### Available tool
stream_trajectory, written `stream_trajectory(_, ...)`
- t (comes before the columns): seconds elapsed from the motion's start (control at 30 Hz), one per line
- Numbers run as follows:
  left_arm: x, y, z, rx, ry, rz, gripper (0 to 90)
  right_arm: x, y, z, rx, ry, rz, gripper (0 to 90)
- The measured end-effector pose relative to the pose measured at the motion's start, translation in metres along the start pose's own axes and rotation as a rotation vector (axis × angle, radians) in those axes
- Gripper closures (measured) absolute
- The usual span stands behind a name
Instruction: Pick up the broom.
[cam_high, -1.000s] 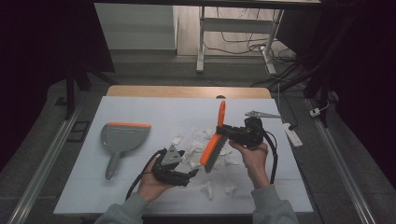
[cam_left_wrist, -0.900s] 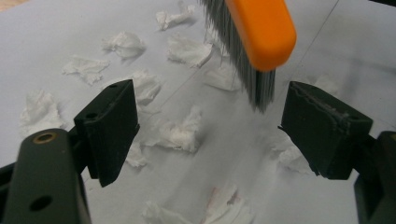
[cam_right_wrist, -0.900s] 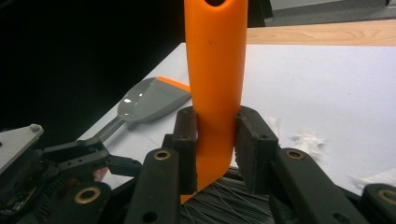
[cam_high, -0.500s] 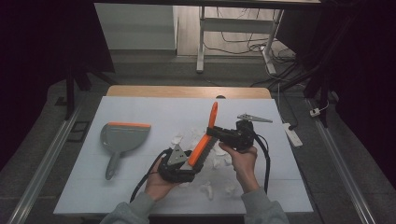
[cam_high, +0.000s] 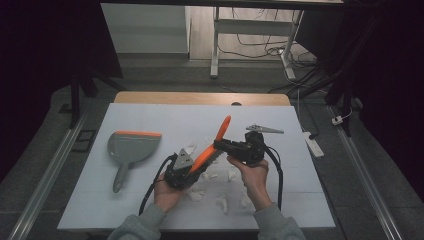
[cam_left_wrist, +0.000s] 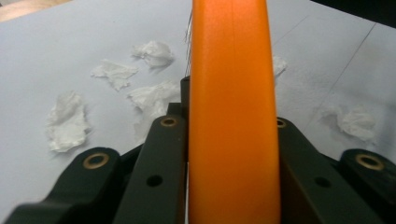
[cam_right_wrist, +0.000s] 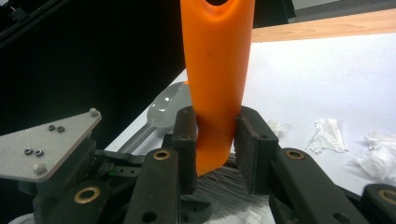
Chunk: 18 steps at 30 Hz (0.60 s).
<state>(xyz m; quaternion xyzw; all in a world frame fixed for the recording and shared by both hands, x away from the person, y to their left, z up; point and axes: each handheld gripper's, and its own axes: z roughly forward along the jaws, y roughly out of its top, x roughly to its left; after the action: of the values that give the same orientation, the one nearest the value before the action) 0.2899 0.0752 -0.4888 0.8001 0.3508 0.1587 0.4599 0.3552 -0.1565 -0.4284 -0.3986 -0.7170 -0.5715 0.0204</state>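
Both grippers clamp one orange-handled brush, its long axis slanting up and away over the counter. The left gripper grips the low bristle end, the right gripper mid-handle. Paper scraps lie beneath; the dustpan sits well left, nearer the left hand.

Both hands meet mid-table, left claw and right claw clamped (jaws gripping).

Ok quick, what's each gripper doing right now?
Left gripper: shut on the orange plastic hand brush.
Right gripper: shut on the same brush, higher up its handle.
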Motion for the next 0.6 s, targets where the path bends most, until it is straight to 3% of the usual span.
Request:
stream_trajectory(0.17,0.005,0.001,-0.005,0.013,-0.027,0.014,79.3,0.002,0.001,-0.002,0.010,-0.002,-0.042,68.7)
stream_trajectory(0.3,0.011,0.004,-0.015,0.039,-0.048,0.023,79.5,0.004,0.003,-0.011,0.008,-0.002,-0.105,57.7)
stream_trajectory(0.43,0.016,0.004,-0.026,0.057,-0.045,0.045,79.5,0.004,0.005,-0.026,0.051,-0.015,-0.201,49.3)
stream_trajectory(0.6,0.020,0.007,-0.029,0.090,-0.071,0.069,79.5,0.002,0.001,-0.043,0.089,-0.038,-0.299,44.4)
